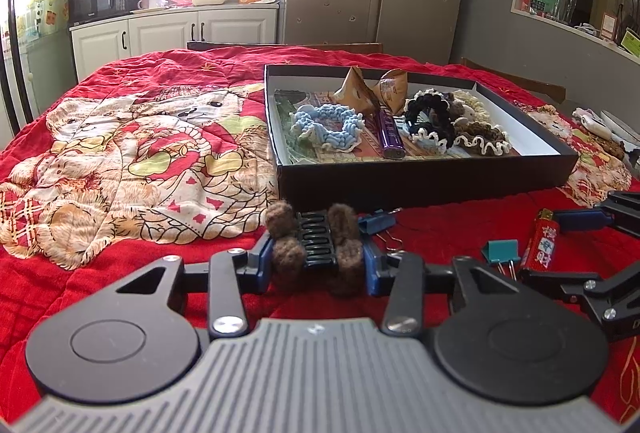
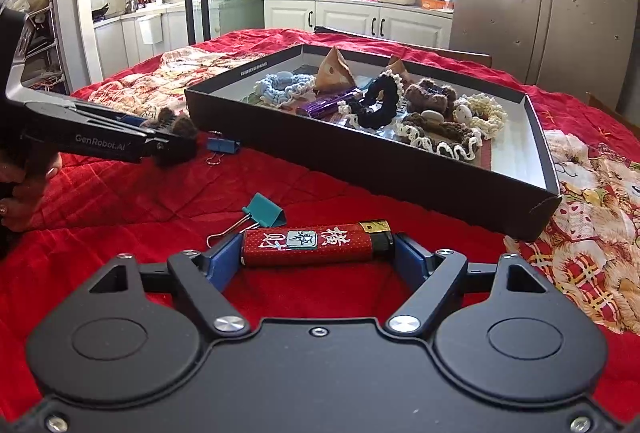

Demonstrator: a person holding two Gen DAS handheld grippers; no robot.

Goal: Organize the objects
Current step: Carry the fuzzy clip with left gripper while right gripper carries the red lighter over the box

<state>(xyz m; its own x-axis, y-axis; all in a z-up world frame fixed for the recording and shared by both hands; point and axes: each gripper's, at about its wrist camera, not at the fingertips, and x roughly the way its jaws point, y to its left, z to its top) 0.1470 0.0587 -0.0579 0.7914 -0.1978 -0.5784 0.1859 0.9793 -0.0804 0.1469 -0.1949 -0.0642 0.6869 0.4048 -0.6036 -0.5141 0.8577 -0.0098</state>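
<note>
1. Kitchen: fridge, white cabinets and microwave behind. Work surface is a tabletop under a red quilt (image 1: pixel 120 137) with a bear print.
2. Black box (image 1: pixel 420 177) sits ahead of both claws, already holding crocheted scrunchies, a purple tube and paper-wrapped packets.
3. Left claw (image 1: pixel 319 253): pads press on both ends of a hair clip (image 1: pixel 318 239), which has a black plastic comb centre with brown fuzzy pom-poms at each side. It sits low, at or just off the quilt; cannot tell which.
4. Clip handling, my read: light, stiff core, soft compressible fluff. The pads bear on fluff, so the grip may be spongy and it could rotate. A hold on the hard comb would be firmer.
5. Clip's long axis runs across the claw, pad to pad, roughly parallel to the box's near wall.
6. Right claw (image 2: pixel 318 253): spread wide, bracketing a red lighter (image 2: pixel 316 243) lengthwise. Pads are at or nearly at its ends; firm pinch not confirmed.
7. Lighter: rigid, light, glossy, likely slippery. An end-to-end grip is a small contact area; across the flat sides would be safer. Axis runs crosswise to the claw, with the gold/black cap toward the claw's right pad.
8. Teal binder clip (image 2: pixel 266 211) is just ahead-left of the right claw; blue binder clip (image 2: pixel 222 145) is beside the left claw.
</note>
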